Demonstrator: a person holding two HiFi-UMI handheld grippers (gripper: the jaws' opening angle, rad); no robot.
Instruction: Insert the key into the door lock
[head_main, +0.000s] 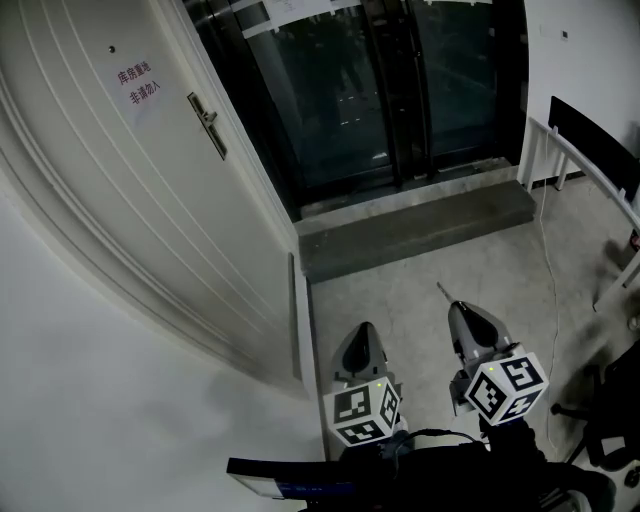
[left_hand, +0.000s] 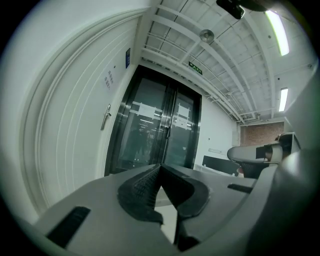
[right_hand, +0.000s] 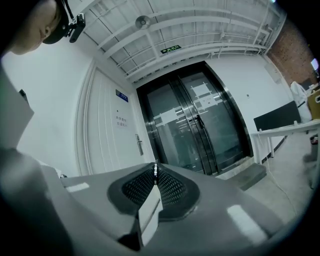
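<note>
In the head view, the left gripper (head_main: 362, 332) and right gripper (head_main: 463, 310) are held side by side over the grey floor (head_main: 420, 270), and a thin key (head_main: 444, 292) sticks out past the right one's tip; the door lock (head_main: 207, 121) sits near the right edge of the white door (head_main: 110, 200), well apart from both. In the left gripper view, its jaws are pressed together with nothing between them, and the lock plate and handle (left_hand: 106, 116) are far ahead. In the right gripper view, the jaws are clamped on the key (right_hand: 155, 169), with the lock (right_hand: 139, 145) distant, left of the glass doors (right_hand: 195, 125).
</note>
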